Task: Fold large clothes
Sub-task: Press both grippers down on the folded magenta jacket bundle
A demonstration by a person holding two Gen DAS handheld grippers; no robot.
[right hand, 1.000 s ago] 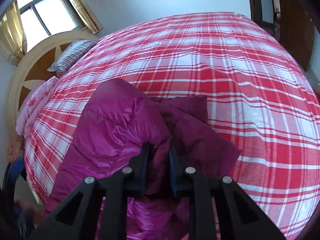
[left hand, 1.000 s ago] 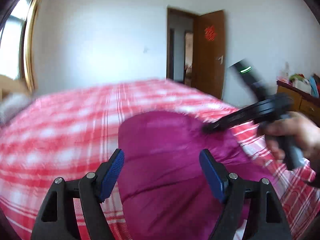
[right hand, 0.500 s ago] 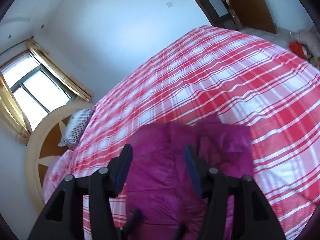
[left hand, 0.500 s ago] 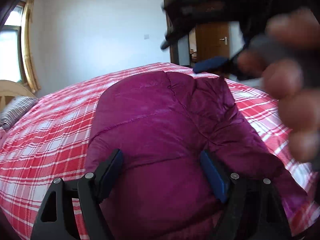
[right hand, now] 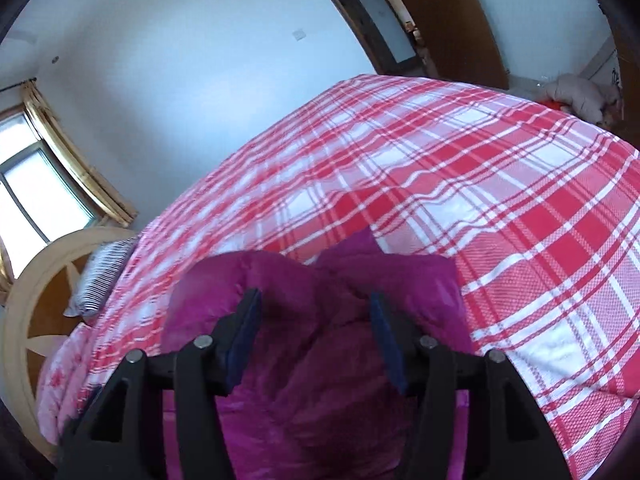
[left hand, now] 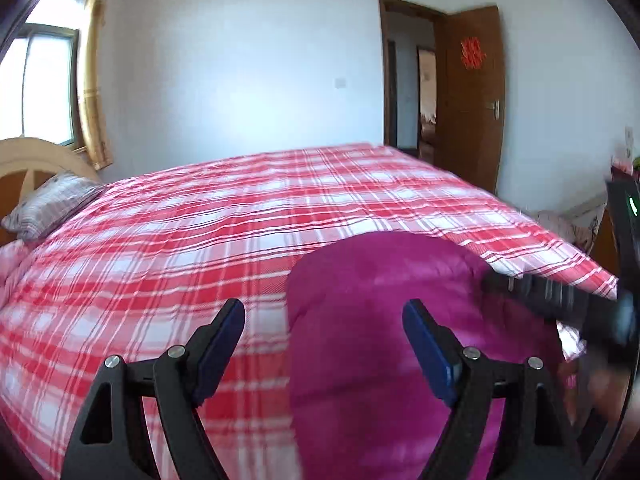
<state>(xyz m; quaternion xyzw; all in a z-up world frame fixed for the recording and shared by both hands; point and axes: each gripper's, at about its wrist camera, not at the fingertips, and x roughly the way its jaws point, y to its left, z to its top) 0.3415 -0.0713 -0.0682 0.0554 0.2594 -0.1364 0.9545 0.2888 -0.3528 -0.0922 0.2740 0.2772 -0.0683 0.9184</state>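
Both grippers have let go and pulled back from the folded magenta jacket on the bed.

Left wrist view: since half a second ago the left gripper (left hand: 324,344) has backed away and swung left, so the puffy magenta quilted jacket (left hand: 400,320) now lies mostly under its right finger rather than filling the frame; its blue-padded fingers (left hand: 222,340) stand wide apart, holding nothing. The jacket rests on the red-and-white plaid bedspread (left hand: 200,240), near the bed's close right corner. The other tool shows as a blurred black bar (left hand: 560,300) at the right edge. Right wrist view: the right gripper (right hand: 316,340), clamped on fabric a second ago, hovers over the jacket (right hand: 320,400) with jaws well spread and empty. A striped grey pillow (right hand: 104,280) lies by the round wooden headboard (right hand: 36,300).
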